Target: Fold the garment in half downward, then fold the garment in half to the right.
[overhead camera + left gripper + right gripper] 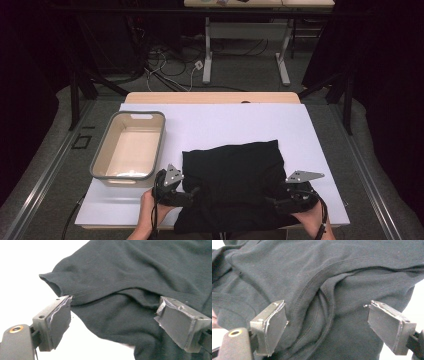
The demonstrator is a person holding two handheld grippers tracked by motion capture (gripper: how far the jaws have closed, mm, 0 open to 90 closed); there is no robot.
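A black garment [232,180] lies folded on the white table sheet [220,122], its near part hanging over the front edge. My left gripper [192,192] sits at its left near corner, jaws wide open over a sleeve hem [82,291], pads off the cloth. My right gripper [272,200] rests at the garment's right near side, also open, with a stitched seam fold [322,305] lying between the spread jaws, untouched. In both gripper views the black cloth [140,272] [287,267] lies slack under the jaws.
A grey-rimmed beige tub [129,145] stands empty on the table's left, just beyond my left gripper. Behind the table are a desk frame [245,50] and floor cables [165,65]. A black curtain [385,75] hangs at the right.
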